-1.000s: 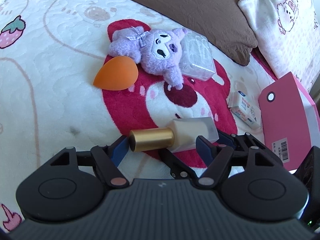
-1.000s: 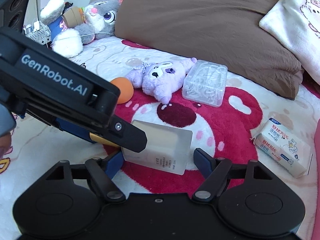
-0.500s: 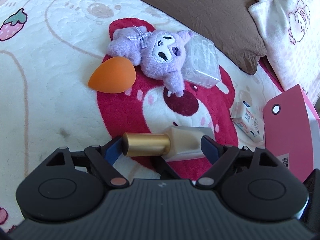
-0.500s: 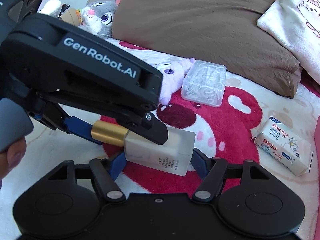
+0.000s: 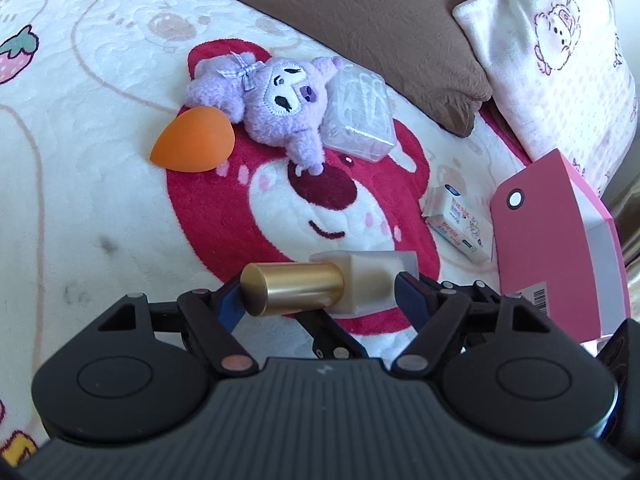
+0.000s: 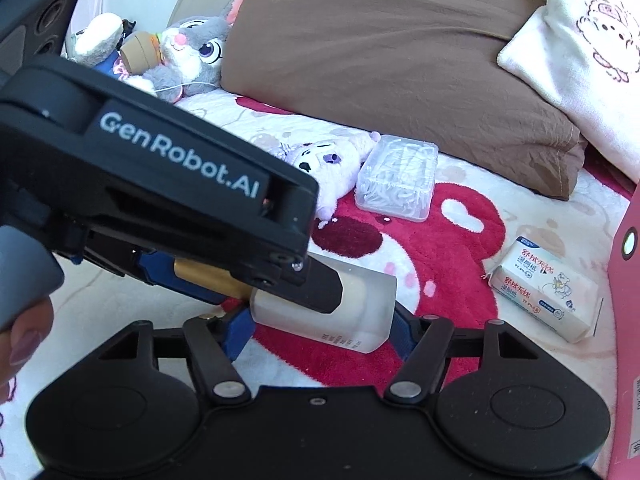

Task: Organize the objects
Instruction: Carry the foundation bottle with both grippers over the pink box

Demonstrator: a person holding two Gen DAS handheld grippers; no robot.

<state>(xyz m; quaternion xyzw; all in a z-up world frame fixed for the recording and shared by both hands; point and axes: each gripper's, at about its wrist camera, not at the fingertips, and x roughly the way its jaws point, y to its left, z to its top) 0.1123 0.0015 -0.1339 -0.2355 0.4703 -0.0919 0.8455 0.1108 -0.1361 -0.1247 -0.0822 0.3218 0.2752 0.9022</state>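
- One frosted glass bottle with a gold cap (image 5: 340,284), at 6 o'clock.
- One orange teardrop sponge (image 5: 194,144), at 10 o'clock.
- One purple plush toy (image 5: 280,106).
- One clear plastic box of clips (image 5: 358,114), at 12 o'clock.
- One white tissue pack (image 5: 460,224), at 3 o'clock.
- One pink cardboard box (image 5: 560,248).
- Two pillows: one brown (image 5: 340,12), one white with print (image 5: 560,60).
- One grey rabbit plush (image 6: 192,56).

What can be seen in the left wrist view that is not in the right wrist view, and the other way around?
Only the left wrist view shows the orange sponge beside the purple plush. Only the right wrist view shows the grey rabbit plush near the brown pillow, and the left hand-held gripper from outside. Both show the gold-capped bottle, the clear box, the tissue pack and the pink box.
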